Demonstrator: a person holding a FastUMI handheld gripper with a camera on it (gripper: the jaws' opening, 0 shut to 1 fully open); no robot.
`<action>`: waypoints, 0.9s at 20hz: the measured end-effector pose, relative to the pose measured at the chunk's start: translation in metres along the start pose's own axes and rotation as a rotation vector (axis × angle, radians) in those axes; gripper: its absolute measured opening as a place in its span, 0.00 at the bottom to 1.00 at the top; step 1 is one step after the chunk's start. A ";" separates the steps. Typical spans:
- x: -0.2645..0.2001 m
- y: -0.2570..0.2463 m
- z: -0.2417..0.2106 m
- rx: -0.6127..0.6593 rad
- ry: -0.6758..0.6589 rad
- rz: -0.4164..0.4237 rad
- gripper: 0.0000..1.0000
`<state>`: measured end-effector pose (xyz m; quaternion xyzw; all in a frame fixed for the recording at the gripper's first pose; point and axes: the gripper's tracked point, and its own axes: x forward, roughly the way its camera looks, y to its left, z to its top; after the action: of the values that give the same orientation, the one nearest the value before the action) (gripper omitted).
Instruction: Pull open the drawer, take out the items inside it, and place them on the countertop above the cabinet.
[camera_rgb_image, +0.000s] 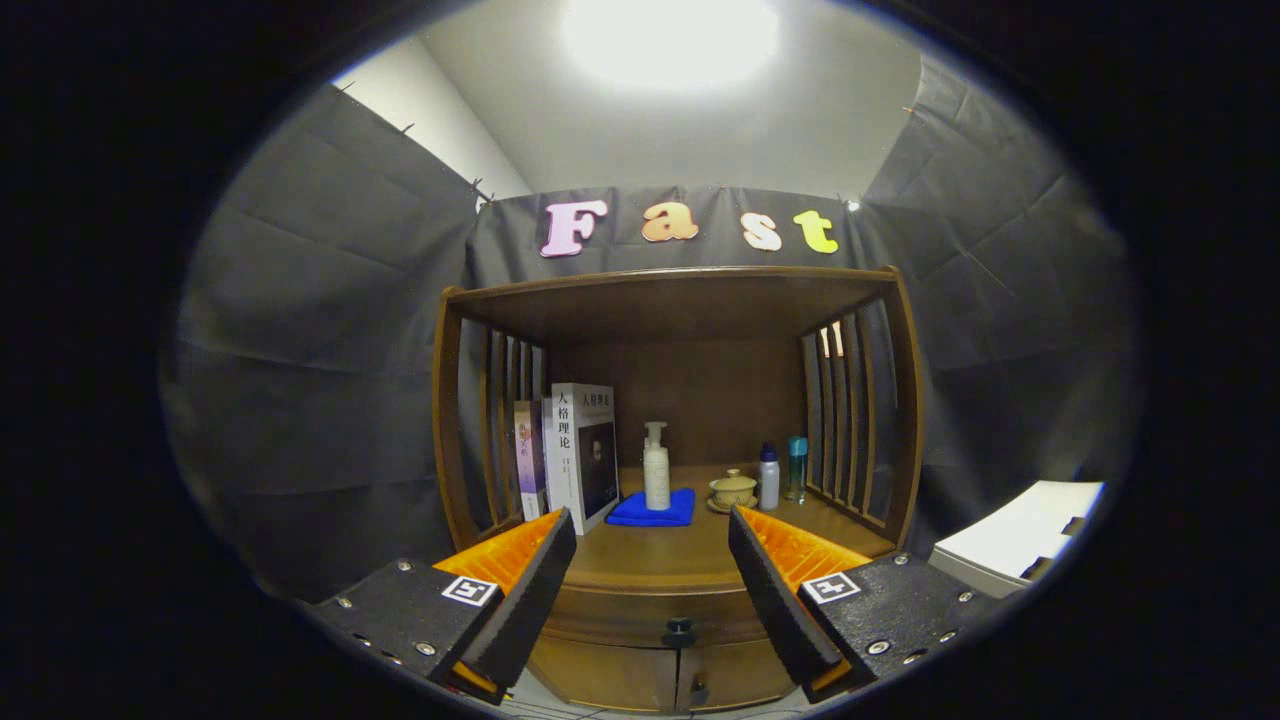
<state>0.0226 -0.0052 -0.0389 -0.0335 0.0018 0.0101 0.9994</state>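
Observation:
A brown wooden cabinet stands ahead, with a countertop (650, 560) under a slatted shelf frame. Below the countertop runs a shut drawer (620, 620) with a small dark knob (679, 632) at its middle. My gripper (652, 570) is open, its fingers spread wide on either side of the knob and a short way in front of the drawer, holding nothing. The drawer's inside is hidden.
On the countertop stand books (580, 455) at the left, a white pump bottle (656, 480) on a folded blue cloth (653, 510), a lidded tea bowl (733, 490) and two small bottles (780, 472). Two cabinet doors (650, 680) sit below the drawer. A white box (1020, 535) lies to the right.

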 end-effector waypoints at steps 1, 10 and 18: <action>0.002 0.000 -0.004 -0.027 0.005 0.000 0.95; 0.021 0.003 -0.032 -0.101 0.013 0.026 0.95; 0.048 0.029 -0.086 -0.089 0.101 0.064 0.95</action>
<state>0.0701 0.0189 -0.1267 -0.0782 0.0526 0.0406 0.9947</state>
